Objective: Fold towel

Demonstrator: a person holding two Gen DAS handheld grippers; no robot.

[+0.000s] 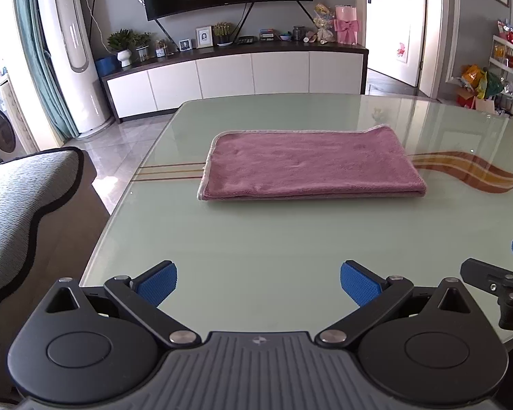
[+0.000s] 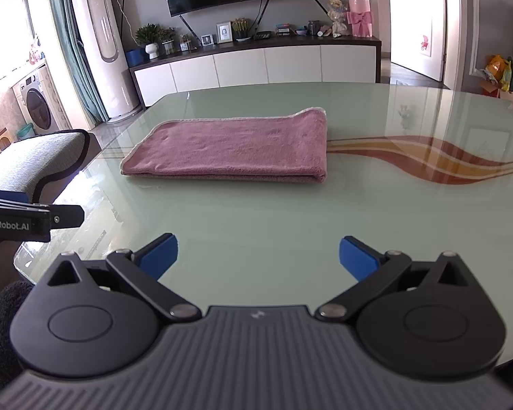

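Observation:
A pink towel (image 1: pixel 307 165) lies folded flat in a rectangle on the pale green glass table (image 1: pixel 256 239); its folded edges face me and to the right. It also shows in the right wrist view (image 2: pixel 232 150), left of centre. My left gripper (image 1: pixel 258 285) is open and empty, held back over the table's near edge, well short of the towel. My right gripper (image 2: pixel 258 259) is open and empty too, equally far back. The right gripper's fingers (image 1: pixel 489 275) show at the right edge of the left wrist view.
A grey upholstered chair (image 1: pixel 24 198) stands at the table's left side. A white TV cabinet (image 1: pixel 236 75) with plants and photos stands beyond the table. The table (image 2: pixel 393 205) has a red and orange wave pattern on the right.

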